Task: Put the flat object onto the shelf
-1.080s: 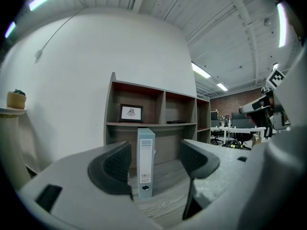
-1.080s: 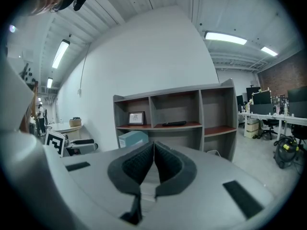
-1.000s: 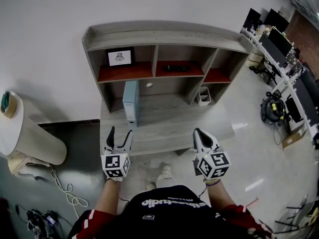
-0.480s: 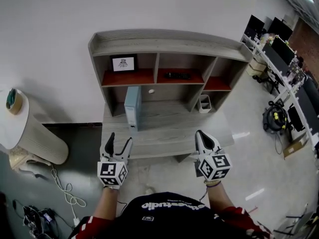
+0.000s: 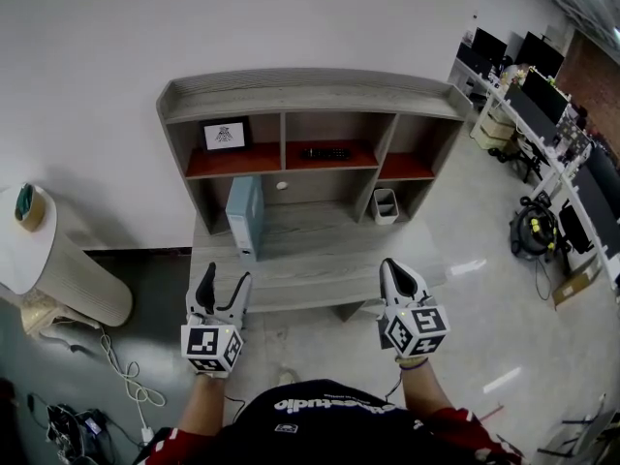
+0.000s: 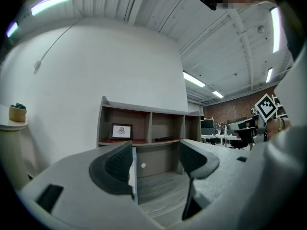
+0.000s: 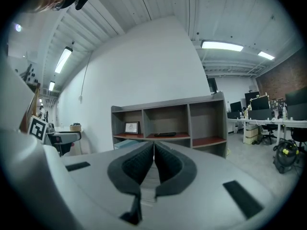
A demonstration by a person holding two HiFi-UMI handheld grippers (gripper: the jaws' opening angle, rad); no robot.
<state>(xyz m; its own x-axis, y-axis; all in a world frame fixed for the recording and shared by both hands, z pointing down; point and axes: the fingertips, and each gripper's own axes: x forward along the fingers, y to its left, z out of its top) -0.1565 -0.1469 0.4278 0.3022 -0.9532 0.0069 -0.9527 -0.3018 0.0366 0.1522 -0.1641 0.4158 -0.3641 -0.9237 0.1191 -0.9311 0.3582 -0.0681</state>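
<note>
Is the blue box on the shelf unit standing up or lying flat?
Upright: the blue box stands on its narrow edge, taller than wide.

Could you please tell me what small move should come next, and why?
Probably ease the left gripper forward toward the light blue flat object, which stands upright on the unit's lower deck roughly ahead of it. That gripper's jaws are apart and empty; the right gripper is shut, holding nothing.
</note>
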